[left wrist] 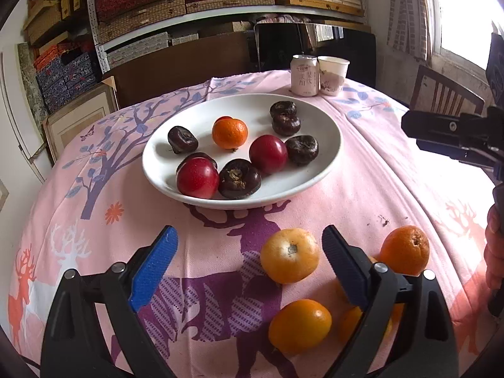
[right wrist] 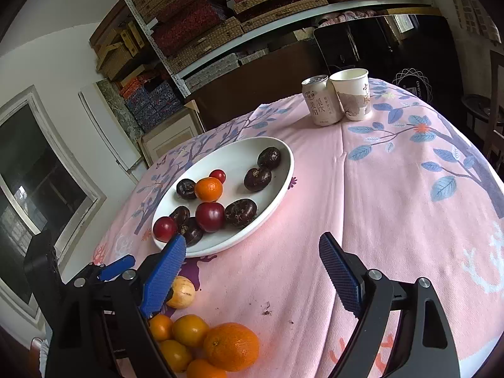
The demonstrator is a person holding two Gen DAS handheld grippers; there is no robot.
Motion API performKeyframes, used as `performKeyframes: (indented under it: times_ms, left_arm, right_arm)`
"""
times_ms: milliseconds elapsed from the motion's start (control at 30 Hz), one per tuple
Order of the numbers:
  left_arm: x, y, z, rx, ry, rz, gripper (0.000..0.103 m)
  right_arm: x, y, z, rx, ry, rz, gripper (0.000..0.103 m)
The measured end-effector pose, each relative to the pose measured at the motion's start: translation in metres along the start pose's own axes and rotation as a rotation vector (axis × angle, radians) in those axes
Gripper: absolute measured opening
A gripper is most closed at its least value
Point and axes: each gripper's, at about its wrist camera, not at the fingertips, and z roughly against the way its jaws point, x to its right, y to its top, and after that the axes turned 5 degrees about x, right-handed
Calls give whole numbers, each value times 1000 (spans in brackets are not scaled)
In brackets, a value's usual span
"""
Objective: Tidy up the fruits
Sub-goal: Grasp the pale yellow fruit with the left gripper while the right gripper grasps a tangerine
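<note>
A white plate (left wrist: 327,163) on the pink tablecloth holds one orange mandarin (left wrist: 230,133), red plums (left wrist: 197,177) and several dark water chestnuts (left wrist: 239,178). The plate also shows in the right wrist view (right wrist: 283,186). Several oranges lie on the cloth in front of the plate, among them one (left wrist: 289,255) just inside my left gripper's right finger and another (left wrist: 404,249) to the right. My left gripper (left wrist: 249,264) is open and empty, low over the cloth. My right gripper (right wrist: 252,271) is open and empty, with the pile of oranges (right wrist: 231,346) by its left finger.
A drink can (left wrist: 304,75) and a paper cup (left wrist: 333,75) stand together at the far side of the table. Shelves of boxes fill the wall behind. A wooden chair (left wrist: 444,94) stands at the right. The right gripper's body (left wrist: 453,135) shows at the right edge.
</note>
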Motion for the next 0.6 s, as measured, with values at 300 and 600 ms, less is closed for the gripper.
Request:
performKeyframes:
  times_ms: [300,600]
  left_arm:
    - [-5,-3,-15,-47,-30,4,98]
    - [-88,-18,15,-8,108,244,97]
  right_arm:
    - [-1,-1,0,-7,-5,4,87]
    - [2,0,1,-7,0,-10,87]
